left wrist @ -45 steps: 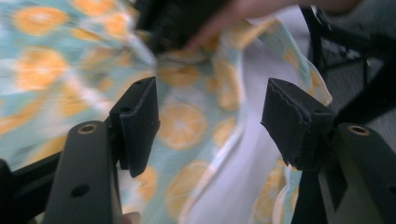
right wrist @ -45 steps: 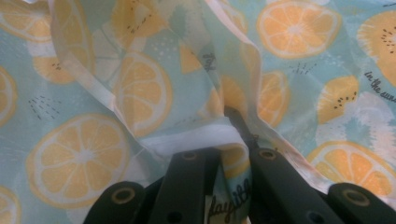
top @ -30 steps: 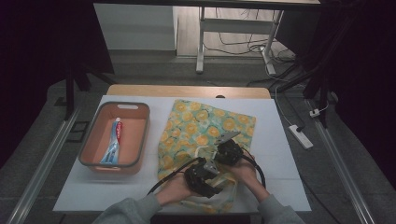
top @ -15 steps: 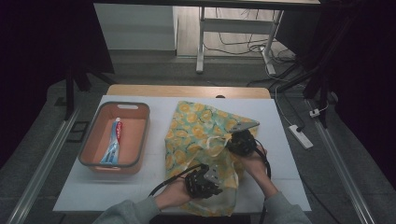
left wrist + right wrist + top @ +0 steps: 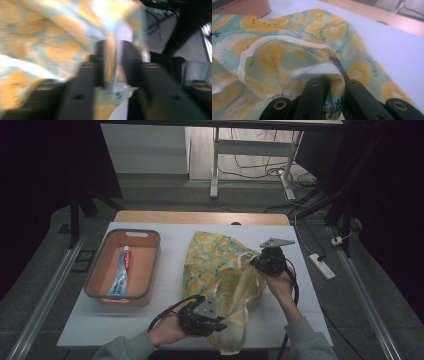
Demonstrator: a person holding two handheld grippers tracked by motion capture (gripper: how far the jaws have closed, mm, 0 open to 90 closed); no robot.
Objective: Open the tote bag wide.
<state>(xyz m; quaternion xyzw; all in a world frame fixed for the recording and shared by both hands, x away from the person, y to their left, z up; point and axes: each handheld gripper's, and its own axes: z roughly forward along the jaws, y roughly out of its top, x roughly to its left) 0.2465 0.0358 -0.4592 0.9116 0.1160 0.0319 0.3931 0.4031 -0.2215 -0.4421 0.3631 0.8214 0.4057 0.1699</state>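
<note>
A cloth bag [image 5: 220, 265] printed with yellow citrus slices lies bunched on the white table. Its right side is lifted. My right gripper [image 5: 256, 262] is at the bag's right, shut on the bag's hemmed rim [image 5: 287, 57]; the cloth folds over its jaws around [image 5: 335, 75]. My left gripper [image 5: 222, 320] is at the bag's near end by the table's front edge. In the blurred left gripper view a strip of the bag [image 5: 57, 47] runs between its jaws [image 5: 112, 60]. These jaws have just been opening and stand apart around the cloth.
An orange tray [image 5: 150, 240] stands at the left of the table with a toothpaste tube [image 5: 121, 272] in it. Bare white tabletop [image 5: 310, 320] lies to the right of the bag. A power strip [image 5: 321, 266] lies on the floor at the right.
My right gripper has carried the bag's rim up and to the far right, pulling the mouth open. My left gripper has drawn back toward the near edge, away from the right one.
</note>
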